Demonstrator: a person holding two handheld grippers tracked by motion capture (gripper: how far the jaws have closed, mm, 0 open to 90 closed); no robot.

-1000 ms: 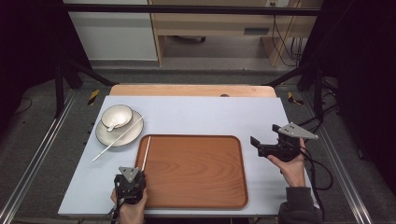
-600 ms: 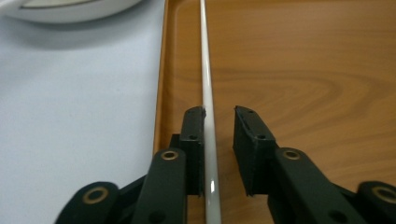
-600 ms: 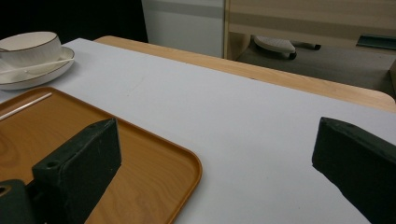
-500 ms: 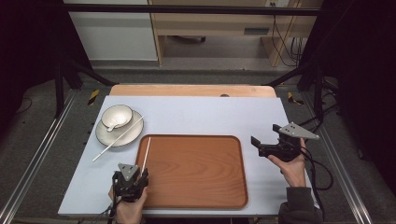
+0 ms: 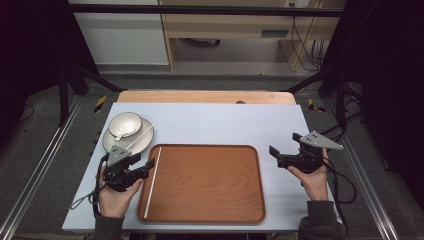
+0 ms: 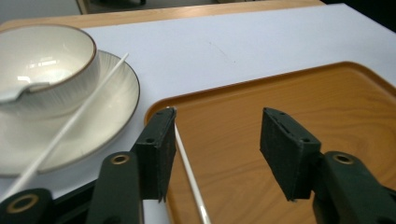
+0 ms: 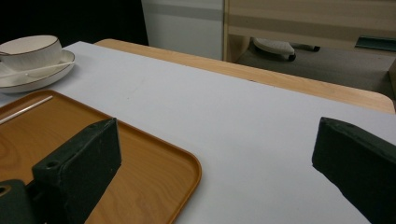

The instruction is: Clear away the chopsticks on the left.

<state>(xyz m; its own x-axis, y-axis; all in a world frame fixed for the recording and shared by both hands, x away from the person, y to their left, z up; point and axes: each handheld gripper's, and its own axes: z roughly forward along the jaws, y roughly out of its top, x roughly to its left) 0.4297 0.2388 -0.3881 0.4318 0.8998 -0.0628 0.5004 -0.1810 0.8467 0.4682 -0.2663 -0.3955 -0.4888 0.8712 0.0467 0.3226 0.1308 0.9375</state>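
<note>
From up top, the brown tray (image 5: 202, 182) sits on the white table (image 5: 210, 122) toward its near edge, roughly centred. One white chopstick (image 5: 152, 182) is lying in the tray right along its left rim, running from the tray's far-left corner toward its near-left corner. The left gripper (image 5: 142, 167) is at the tray's left rim, jaws spread, right over that stick but not clamped on anything. Just past it, near the table's left edge, there's a plate (image 5: 131, 144) with a bowl (image 5: 125, 124) on it and a second chopstick (image 5: 141, 137) laid across the plate. The right gripper (image 5: 275, 152) hangs off the tray's right side, near the table's right edge, well apart from the dishes. In the left gripper view the jaws stand wide apart with nothing between them; the tray chopstick (image 6: 187, 168) runs just beside the inner face of the left jaw, and I can't tell if it's actually touching. The bowl (image 6: 44, 70) and plate (image 6: 109, 112) are up by the left, the other chopstick (image 6: 70, 123) leaning over the plate rim. In the right gripper view the jaws are wide open too, empty, over bare table beside the tray's corner (image 7: 187, 170), with the bowl (image 7: 30, 49) far off.
</note>
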